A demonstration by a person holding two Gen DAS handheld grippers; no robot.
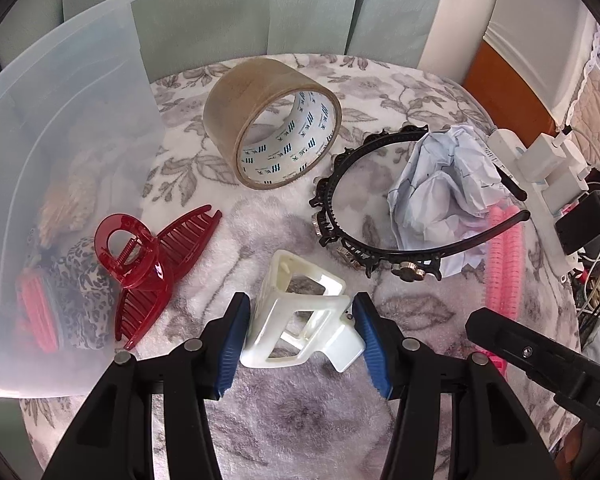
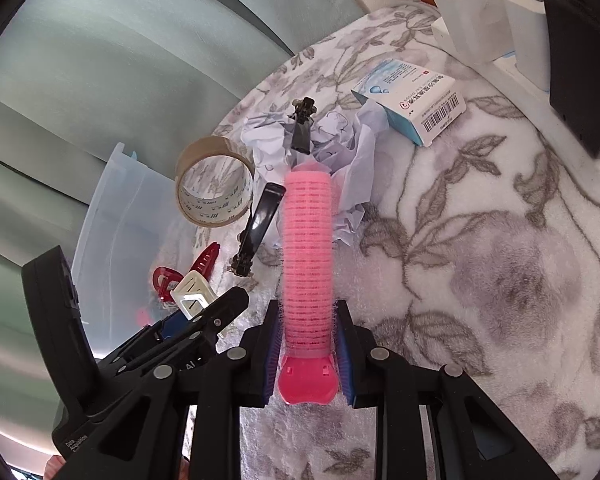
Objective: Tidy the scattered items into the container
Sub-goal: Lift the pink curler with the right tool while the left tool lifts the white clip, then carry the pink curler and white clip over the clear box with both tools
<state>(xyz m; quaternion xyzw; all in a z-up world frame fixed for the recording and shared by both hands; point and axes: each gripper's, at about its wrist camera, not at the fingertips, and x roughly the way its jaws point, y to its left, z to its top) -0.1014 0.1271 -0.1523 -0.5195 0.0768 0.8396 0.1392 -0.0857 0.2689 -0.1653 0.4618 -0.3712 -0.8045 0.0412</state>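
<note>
- Left tool (image 1: 300, 332) clamped on a white hair clip (image 1: 300, 320), blue pads (image 1: 234, 344) pressed against both its sides, just above the floral blanket (image 1: 300, 408).
- Right tool (image 2: 307, 350) closed around the base of a pink hair roller (image 2: 307, 256), roller pointing straight ahead between the pads, lying along the blanket.
- Ahead and left of the left tool: red claw clip (image 1: 156, 264), resting against the wall of the translucent container (image 1: 72, 152).
- Inside the container, seen through its wall: a beige fluffy item, a leopard-print scrunchie (image 1: 80, 284), something pink-red at the bottom.
- Straight ahead of the left tool, farther off: roll of brown tape (image 1: 272, 124) standing on its edge.
- Ahead and right of the left tool: black toothed headband (image 1: 340, 216) curving around a crumpled paper ball (image 1: 448, 184).
- Beyond the roller's tip in the right wrist view: same paper, then a small blue-and-white box (image 2: 416, 100) to the right.
- Far right edge: white power strip (image 1: 540, 184) with chargers plugged in.
</note>
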